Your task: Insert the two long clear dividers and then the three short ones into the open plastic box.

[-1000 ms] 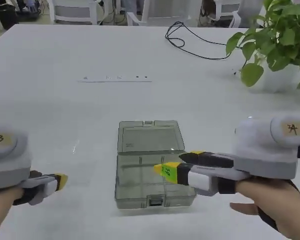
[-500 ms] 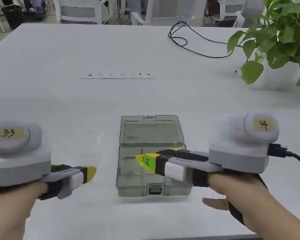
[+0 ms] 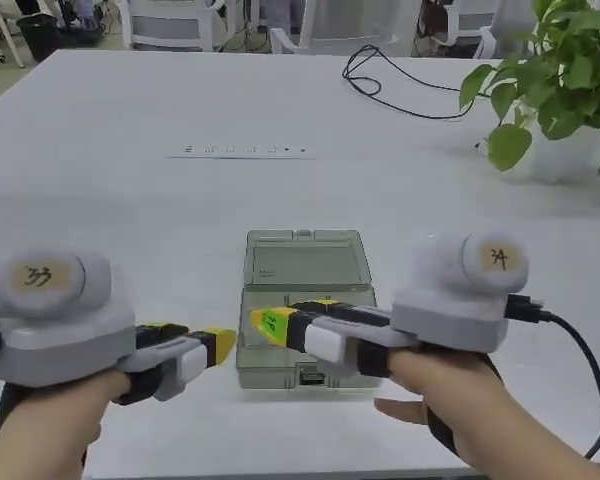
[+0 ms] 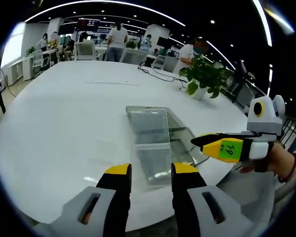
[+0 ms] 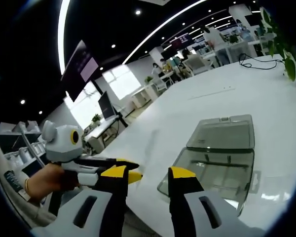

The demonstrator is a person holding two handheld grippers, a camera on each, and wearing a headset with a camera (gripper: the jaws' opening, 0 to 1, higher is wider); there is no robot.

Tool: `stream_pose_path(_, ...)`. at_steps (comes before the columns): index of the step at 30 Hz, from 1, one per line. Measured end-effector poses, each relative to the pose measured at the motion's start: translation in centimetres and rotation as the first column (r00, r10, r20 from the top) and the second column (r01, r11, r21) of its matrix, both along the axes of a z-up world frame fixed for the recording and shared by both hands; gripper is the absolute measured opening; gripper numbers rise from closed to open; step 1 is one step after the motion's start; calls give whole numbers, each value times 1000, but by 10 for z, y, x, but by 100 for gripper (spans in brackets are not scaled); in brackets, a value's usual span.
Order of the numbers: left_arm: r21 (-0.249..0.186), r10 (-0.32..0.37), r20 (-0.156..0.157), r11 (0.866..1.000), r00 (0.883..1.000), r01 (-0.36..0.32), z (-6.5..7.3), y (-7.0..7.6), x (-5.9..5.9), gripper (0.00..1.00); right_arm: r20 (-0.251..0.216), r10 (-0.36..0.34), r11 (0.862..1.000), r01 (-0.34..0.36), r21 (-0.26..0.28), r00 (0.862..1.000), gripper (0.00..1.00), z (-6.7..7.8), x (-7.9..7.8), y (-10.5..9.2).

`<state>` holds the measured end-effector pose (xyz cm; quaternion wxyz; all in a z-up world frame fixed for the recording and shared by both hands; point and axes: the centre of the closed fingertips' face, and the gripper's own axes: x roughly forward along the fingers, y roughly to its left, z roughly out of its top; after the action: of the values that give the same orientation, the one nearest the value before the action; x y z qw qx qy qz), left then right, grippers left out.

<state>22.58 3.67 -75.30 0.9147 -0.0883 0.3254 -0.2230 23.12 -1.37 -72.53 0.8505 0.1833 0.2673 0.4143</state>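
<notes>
**Plastic box** [image 3: 258, 373]: smoky clear, open, at the middle of the tabletop's [image 3: 100, 210] front edge. Its lid [image 3: 305, 262] is laid flat back on the far side. In the right gripper view, thin clear lines cross its base. I cannot tell whether these are dividers or slot ribs.

**Small clear pieces** [image 3: 245, 151]: a thin row toward the far edge, well apart from the box. They are too small to identify.

**Left gripper** [image 4: 150, 170]: yours sits just left of the box at the front edge. Its jaws are parted and hold nothing.

**Right gripper** [image 5: 150, 173]: yours reaches over the box base from the right. Its jaws are parted and empty.

**Potted plant** [image 3: 560, 80]: far right corner.

**Black cable** [image 3: 380, 80]: looped at the far edge.
</notes>
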Motion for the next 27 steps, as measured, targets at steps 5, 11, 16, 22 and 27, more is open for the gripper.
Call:
stream_pose_path(5,-26,-31,32,999,999,32,5,-15,-5,30,12,-13,1000,13,20,1000,30,1,1,5)
stream_pose_path(11,-50,-62,66,997,996,66,10,-29,-9,30,10,-33,998,33,46,999,25,2,3,9)
stream_pose_path(16,-61,-81,82,994,993,86,13,-39,-13,30,-4,-52,997,53,64,999,21,3,5,9)
stream_pose_path(22,-112,-81,84,990,993,90,17,-46,-13,30,-18,-68,994,70,81,998,17,3,6,6)
stream_pose_path(27,-130,-90,85,987,992,100,21,-49,-15,30,-17,-76,993,77,89,997,12,4,6,4)
